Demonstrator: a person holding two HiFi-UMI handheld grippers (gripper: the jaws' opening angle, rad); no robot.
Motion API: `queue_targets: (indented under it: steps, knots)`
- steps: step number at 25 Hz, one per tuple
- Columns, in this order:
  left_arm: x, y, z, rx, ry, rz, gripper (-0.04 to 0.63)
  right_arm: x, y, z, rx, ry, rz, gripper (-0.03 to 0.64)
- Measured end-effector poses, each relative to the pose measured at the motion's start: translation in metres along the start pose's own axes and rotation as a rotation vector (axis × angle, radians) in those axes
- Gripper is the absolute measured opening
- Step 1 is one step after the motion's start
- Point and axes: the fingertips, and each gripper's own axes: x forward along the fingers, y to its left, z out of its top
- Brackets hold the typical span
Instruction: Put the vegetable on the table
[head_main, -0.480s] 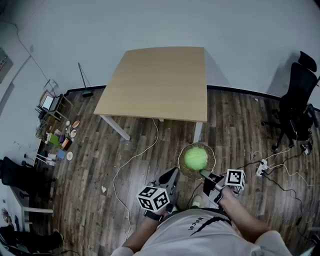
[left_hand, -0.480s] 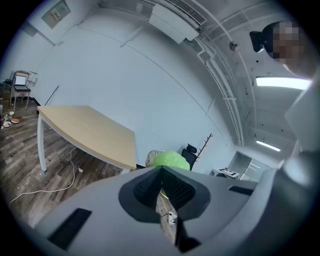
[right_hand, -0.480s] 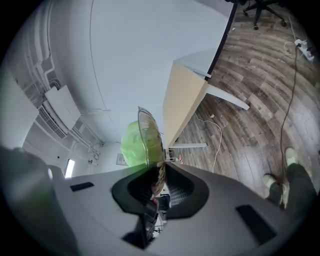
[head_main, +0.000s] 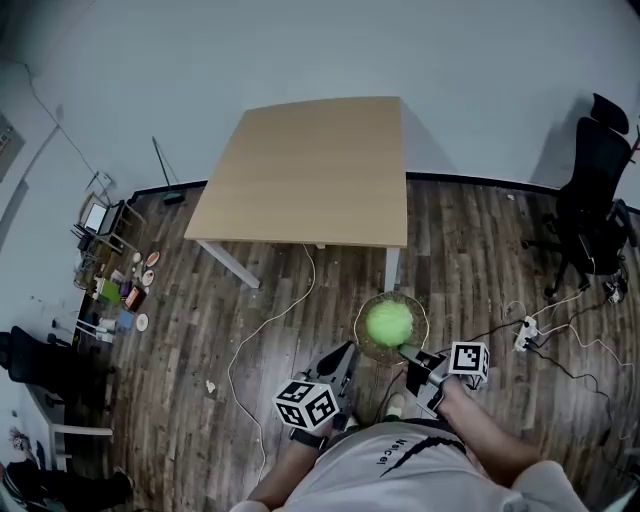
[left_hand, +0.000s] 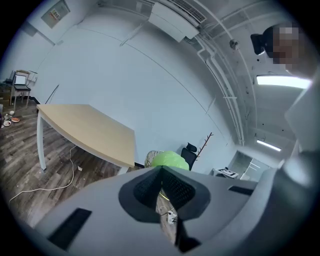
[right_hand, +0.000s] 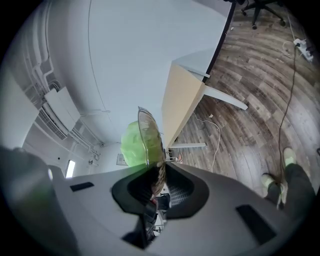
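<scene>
While your right gripper (head_main: 409, 353) pinches the rim of the bowl (head_main: 359, 318) carrying the green vegetable (head_main: 389, 322), your left gripper (head_main: 347, 352) is closed and empty.

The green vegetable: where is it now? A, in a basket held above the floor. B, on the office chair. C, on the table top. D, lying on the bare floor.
A: the green vegetable sits in the basket, whose rim the right gripper clamps in its jaws, over the floor short of the table.
</scene>
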Motion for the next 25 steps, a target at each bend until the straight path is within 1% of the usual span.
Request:
queue_targets:
  steps: [10,16,25]
  knots:
    - [0.031,-0.017,-0.002,0.011,-0.011,0.0,0.012,-0.016,-0.013,0.03,0.0,-0.004,-0.007,0.048]
    - [0.055,-0.028,-0.005,0.017,-0.001,-0.003,0.012,-0.025,-0.017,0.055,0.0,-0.008,0.011,0.048]
    - [0.103,-0.015,0.011,0.007,0.016,-0.019,0.012,-0.017,-0.026,0.101,0.022,-0.04,-0.016,0.048]
